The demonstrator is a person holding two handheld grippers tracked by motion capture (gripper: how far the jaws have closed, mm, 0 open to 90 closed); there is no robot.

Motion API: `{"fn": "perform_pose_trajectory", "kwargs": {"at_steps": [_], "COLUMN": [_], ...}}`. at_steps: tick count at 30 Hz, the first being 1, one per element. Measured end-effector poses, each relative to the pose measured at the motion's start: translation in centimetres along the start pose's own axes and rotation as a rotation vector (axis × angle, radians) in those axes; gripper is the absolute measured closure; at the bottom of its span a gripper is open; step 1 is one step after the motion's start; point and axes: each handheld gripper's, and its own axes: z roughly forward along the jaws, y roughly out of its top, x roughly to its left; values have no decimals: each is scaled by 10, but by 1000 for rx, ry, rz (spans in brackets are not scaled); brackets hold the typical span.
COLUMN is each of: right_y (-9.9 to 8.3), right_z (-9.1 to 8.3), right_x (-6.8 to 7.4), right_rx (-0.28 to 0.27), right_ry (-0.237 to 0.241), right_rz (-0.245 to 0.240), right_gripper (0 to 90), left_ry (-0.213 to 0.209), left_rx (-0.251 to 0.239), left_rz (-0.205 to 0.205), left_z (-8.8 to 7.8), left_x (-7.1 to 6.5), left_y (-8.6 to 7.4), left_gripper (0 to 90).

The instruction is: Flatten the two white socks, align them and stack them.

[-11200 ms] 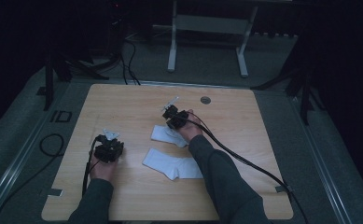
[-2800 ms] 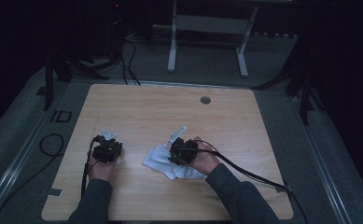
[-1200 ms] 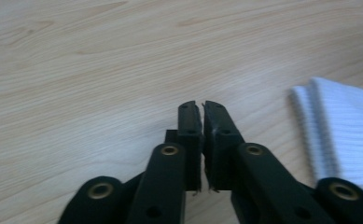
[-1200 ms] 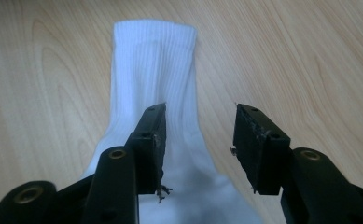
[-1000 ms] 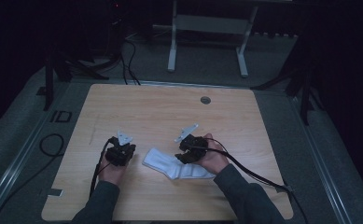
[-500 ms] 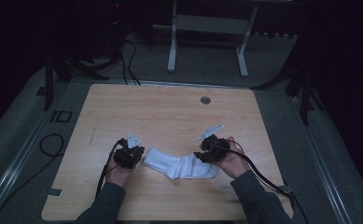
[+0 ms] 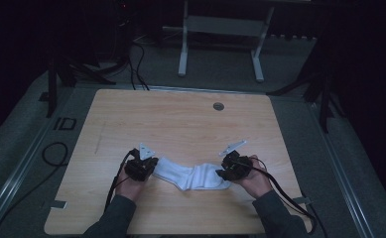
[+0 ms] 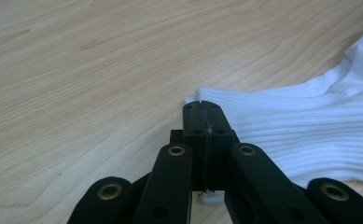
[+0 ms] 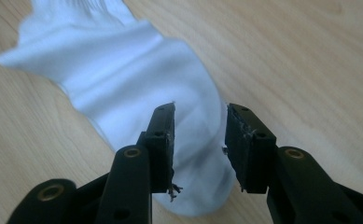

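The left gripper (image 8: 202, 109) has its jaws pressed fully together, with the ribbed cuff end of a white sock (image 8: 310, 135) pinched at their tips; a small bit of white cloth also shows just under the jaws in the left gripper view. In the high view this gripper (image 7: 148, 166) sits at the left end of the sock (image 7: 193, 176), held by the person's left hand (image 7: 131, 181).

The right gripper (image 9: 200, 135) has its jaws partly apart and they have just been closing. The smooth toe end of the sock (image 9: 118, 74) lies between and under the two jaws, and a gap shows between each pad and the cloth, so they do not yet press on it. In the high view the right gripper (image 7: 225, 173) stands at the right end of the sock, held by the person's right hand (image 7: 252, 178).

The sock lies flat on the wooden counter (image 7: 180, 124), near the person's edge of it. Its long axis runs left to right across the counter, with the cuff pointing to the person's left and the toe to the right. It is stretched between the two grippers, with a slight bend and some bunching near the middle. A cable trails from each gripper back along the forearm toward the near edge of the counter.
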Motion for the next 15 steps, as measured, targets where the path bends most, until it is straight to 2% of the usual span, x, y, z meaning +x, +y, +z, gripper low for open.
{"fn": "perform_pose_trajectory", "kwargs": {"at_steps": [1, 4, 5, 10, 15], "right_y": [-3, -5, -5, -7, -10], "right_z": [3, 9, 9, 16, 11], "right_x": [-3, -6, -6, -3, -4], "right_rx": [7, 16, 16, 46, 51], "right_ry": [1, 10, 10, 16, 7], "right_rz": [28, 51, 51, 26, 12], "right_gripper": [623, 624, 624, 861, 883], "left_ry": [-8, -19, -19, -18, -7], "left_rx": [5, 13, 13, 51, 54], "left_rz": [10, 22, 22, 54, 63], "left_z": [1, 4, 4, 12, 12], "left_x": [-3, -8, -8, -15, -16], "left_y": [0, 0, 0, -3, -3], "left_gripper": [899, 899, 899, 899, 899]}}
